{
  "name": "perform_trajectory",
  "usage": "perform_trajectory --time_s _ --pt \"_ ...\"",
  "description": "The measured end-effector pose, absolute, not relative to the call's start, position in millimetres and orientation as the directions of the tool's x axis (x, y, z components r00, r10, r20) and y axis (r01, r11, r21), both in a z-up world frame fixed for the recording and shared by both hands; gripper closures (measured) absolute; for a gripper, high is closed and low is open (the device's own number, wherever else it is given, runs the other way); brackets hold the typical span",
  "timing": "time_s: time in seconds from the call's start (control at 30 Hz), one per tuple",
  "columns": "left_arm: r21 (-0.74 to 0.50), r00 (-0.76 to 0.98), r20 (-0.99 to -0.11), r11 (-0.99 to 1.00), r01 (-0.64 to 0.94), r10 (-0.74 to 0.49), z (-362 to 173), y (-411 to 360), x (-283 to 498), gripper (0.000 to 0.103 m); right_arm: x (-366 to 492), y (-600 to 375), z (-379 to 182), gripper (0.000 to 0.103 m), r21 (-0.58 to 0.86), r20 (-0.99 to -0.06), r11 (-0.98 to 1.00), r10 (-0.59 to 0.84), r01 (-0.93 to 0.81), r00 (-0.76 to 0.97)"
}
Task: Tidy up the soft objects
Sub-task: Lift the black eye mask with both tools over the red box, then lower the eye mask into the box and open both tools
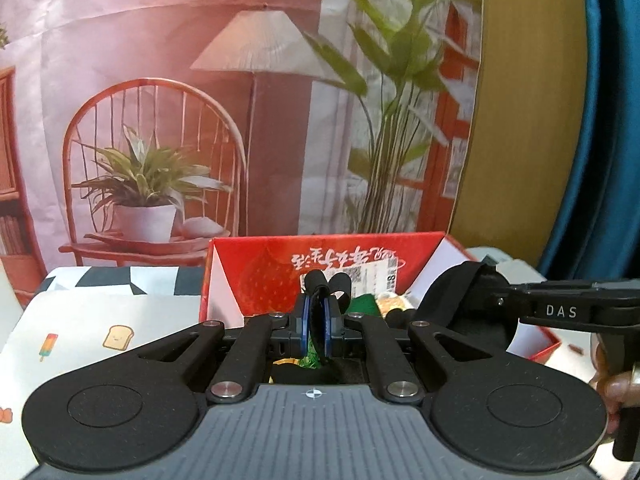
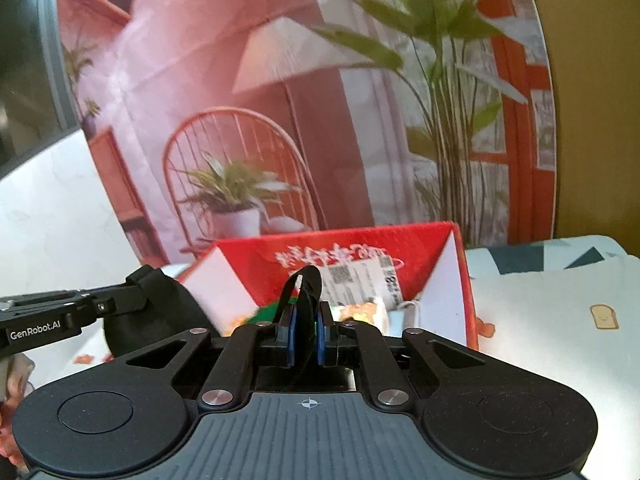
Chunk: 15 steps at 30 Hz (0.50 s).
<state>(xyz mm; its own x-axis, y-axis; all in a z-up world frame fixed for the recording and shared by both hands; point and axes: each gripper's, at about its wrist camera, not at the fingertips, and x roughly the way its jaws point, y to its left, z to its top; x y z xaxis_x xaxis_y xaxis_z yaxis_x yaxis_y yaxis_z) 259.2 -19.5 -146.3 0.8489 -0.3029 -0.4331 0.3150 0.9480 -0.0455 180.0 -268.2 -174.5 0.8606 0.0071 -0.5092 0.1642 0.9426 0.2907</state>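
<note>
Gripping a black fabric item (image 1: 320, 320) between clenched blue pads, the left gripper (image 1: 316, 328) is hovering before the open red box (image 1: 256, 264). The right gripper (image 2: 306, 336) is likewise pinching black fabric (image 2: 306, 280) in front of that box, which is holding colourful soft things (image 2: 360, 312) on the patterned tablecloth (image 2: 560, 312).

The left black plastic gripper with blue pads (image 1: 316, 330) is showing two big round black parts, flat black bars with shiny silver screws, and a grey ridged plate with a small white cross mark on it. The right black plastic gripper with blue pads (image 2: 306, 338) is looking just the same from its own camera. Seen from the side, the right one is wearing white letters saying "DAS", and the left one is wearing white letters saying "GenRobot.AI".
</note>
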Motion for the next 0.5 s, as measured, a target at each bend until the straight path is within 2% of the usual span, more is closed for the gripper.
perform_trajectory --time_s 0.33,0.5 --pt "0.019 0.865 -0.406 0.943 0.332 -0.296 -144 -32 276 0.095 194 -280 -190 0.094 0.233 -0.515 0.951 -0.057 0.204 0.855" --pt "0.058 0.838 -0.468 0.937 0.345 -0.280 -162 -34 280 0.095 194 -276 -197 0.094 0.210 -0.540 0.960 -0.043 0.185 0.841"
